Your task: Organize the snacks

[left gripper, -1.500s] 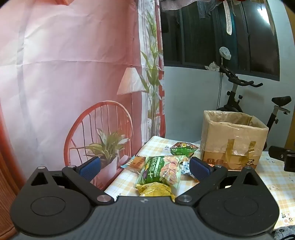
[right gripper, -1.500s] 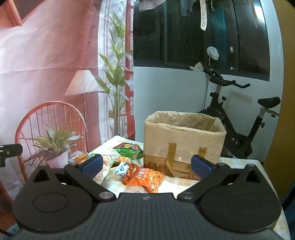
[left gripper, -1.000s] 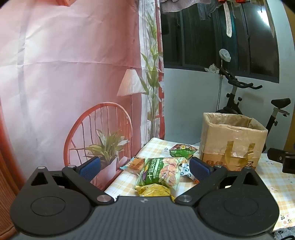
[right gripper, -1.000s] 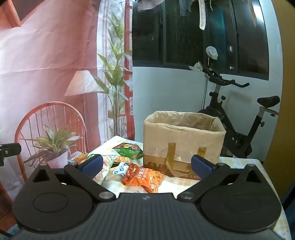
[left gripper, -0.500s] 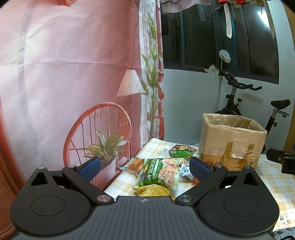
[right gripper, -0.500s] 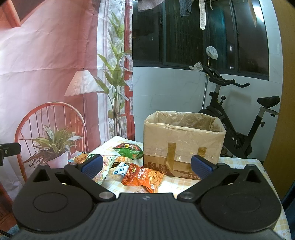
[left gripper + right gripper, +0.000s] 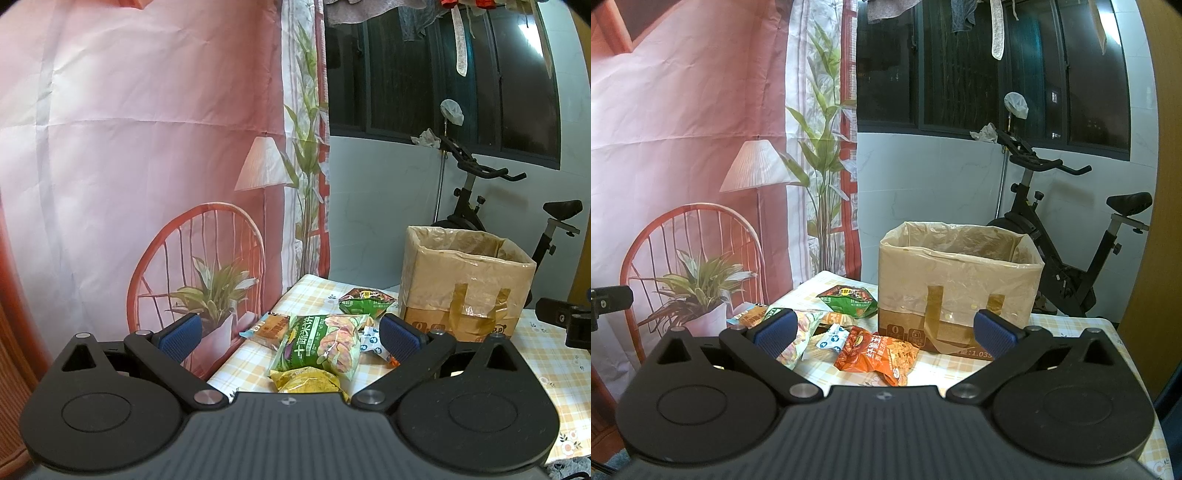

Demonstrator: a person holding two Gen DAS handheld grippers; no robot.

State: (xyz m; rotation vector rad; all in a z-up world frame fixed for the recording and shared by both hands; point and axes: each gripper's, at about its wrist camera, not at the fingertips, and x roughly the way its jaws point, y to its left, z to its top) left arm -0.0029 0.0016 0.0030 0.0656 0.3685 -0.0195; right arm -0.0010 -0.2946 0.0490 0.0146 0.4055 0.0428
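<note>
Snack packets lie scattered on the checked tablecloth (image 7: 546, 365), none of them yet in the lined cardboard box (image 7: 960, 291) that stands upright at the far side of the table, its mouth open. Both tools are held back from the pile: the left gripper (image 7: 290, 334) has its jaws spread wide with nothing between them, and the right gripper (image 7: 884, 328) is equally wide and empty. Judging by this, sorting has not begun and the step in hand is the first approach and pick.

From the left wrist view the big green chip bag (image 7: 321, 347) sits straight ahead between the pads, with a yellow packet (image 7: 306, 382) just in front of it, touching or slightly under its near edge. A small brown-and-blue packet (image 7: 271, 326) lies beside it to the left, and a dark green pouch (image 7: 364, 301) lies farther back, near the box. From the right wrist view the orange snack bag (image 7: 875, 354) is the nearest target, close to the foot of the box, with a little white-and-blue sachet (image 7: 831, 338) beside it.

To do the pick well, each tool should probably take what faces it: left for the green bag, right for the orange one, so the arms do not cross. Pinch a crimped end seam or a flat corner, not the puffed middle, which may slip or crush. Whether the green bag overlaps the sachet is hard to tell here, so lift slowly and watch for neighbours dragging along. Carry high enough to clear the box's loose plastic liner before letting go.
</note>
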